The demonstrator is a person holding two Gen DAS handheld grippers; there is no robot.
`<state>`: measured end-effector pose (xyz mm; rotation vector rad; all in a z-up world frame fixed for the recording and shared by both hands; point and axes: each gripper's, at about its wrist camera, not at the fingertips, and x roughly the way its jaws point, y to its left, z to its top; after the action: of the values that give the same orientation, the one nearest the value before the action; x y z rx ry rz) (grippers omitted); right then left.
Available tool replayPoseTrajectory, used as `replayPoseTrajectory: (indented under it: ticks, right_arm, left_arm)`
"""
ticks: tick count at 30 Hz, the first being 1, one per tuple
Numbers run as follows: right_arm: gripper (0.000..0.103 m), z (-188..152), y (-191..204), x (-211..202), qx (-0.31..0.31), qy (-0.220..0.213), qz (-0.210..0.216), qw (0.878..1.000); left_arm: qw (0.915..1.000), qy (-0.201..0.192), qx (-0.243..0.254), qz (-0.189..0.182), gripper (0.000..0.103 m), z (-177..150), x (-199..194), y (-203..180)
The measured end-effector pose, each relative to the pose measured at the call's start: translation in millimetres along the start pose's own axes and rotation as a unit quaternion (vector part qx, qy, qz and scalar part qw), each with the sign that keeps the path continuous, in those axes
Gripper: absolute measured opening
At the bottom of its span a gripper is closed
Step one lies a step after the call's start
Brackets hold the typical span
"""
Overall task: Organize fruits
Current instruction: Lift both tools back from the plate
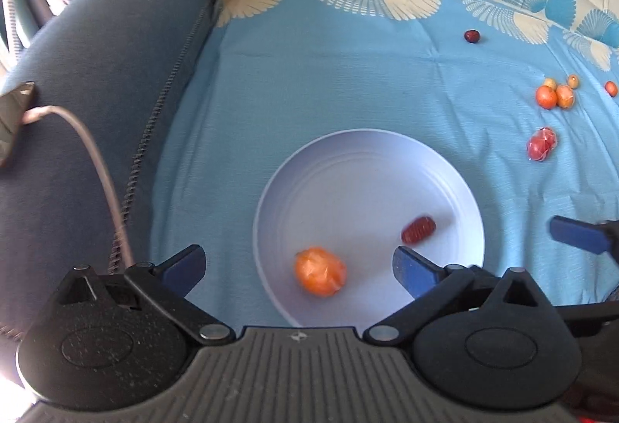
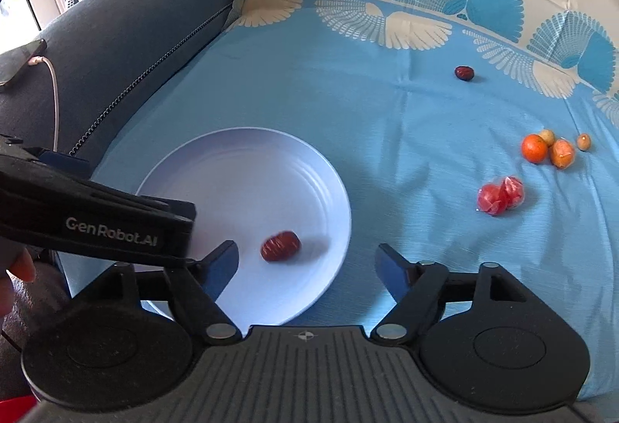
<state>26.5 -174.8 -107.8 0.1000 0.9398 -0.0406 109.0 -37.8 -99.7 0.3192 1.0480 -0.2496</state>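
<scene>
A white plate [image 1: 348,160] lies on the blue cloth and holds a wrapped orange fruit [image 1: 320,271] and a red date [image 1: 418,229]. My left gripper [image 1: 298,268] is open above the plate's near edge, the orange fruit between its fingers but untouched. My right gripper [image 2: 307,264] is open and empty over the plate's [image 2: 232,160] right rim, close to the date [image 2: 280,245]. Loose on the cloth to the right are a red wrapped fruit [image 2: 500,195], a cluster of small orange fruits [image 2: 549,148] and a dark date [image 2: 464,73].
A dark blue sofa arm [image 1: 96,94] borders the cloth on the left, with a phone [image 2: 19,61] and its cable on it. The left gripper's body [image 2: 96,225] crosses the right wrist view at left. The cloth's patterned border runs along the back.
</scene>
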Motion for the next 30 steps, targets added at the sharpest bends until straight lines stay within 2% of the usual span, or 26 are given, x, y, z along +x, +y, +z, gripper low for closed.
replayPoseTrajectory:
  ticks: [4,6,9,12,15,21,30]
  right_arm:
    - [0.089,-18,-1,-30,0.005,0.008,-0.003,1.000]
    - [0.090,-28,1,-46,0.007,0.009,-0.004,1.000]
    - [0.093,-40,8,-70,0.008,0.004,0.001,1.000]
    - [0.096,-47,16,-93,-0.016,-0.022,-0.002,1.000]
    - [0.098,-49,20,-114,-0.024,-0.054,-0.011,0.998]
    - [0.099,-58,20,-142,-0.026,-0.083,-0.015,0.996]
    - [0.099,-68,24,-165,-0.039,-0.108,-0.013,0.993]
  left_arm:
    - [0.9982,-0.018,0.023,0.053,0.103,-19,-30,-1]
    - [0.9970,-0.030,0.021,0.068,0.103,-29,-46,0]
    - [0.9981,-0.035,-0.010,0.049,0.103,-39,-68,10]
    - [0.9979,-0.037,-0.039,0.035,0.103,-47,-89,20]
    - [0.9969,-0.054,-0.055,0.016,0.103,-55,-108,24]
    - [0.9943,-0.085,-0.062,-0.012,0.103,-75,-138,23]
    - [0.9923,-0.102,-0.043,0.056,0.103,-85,-154,14]
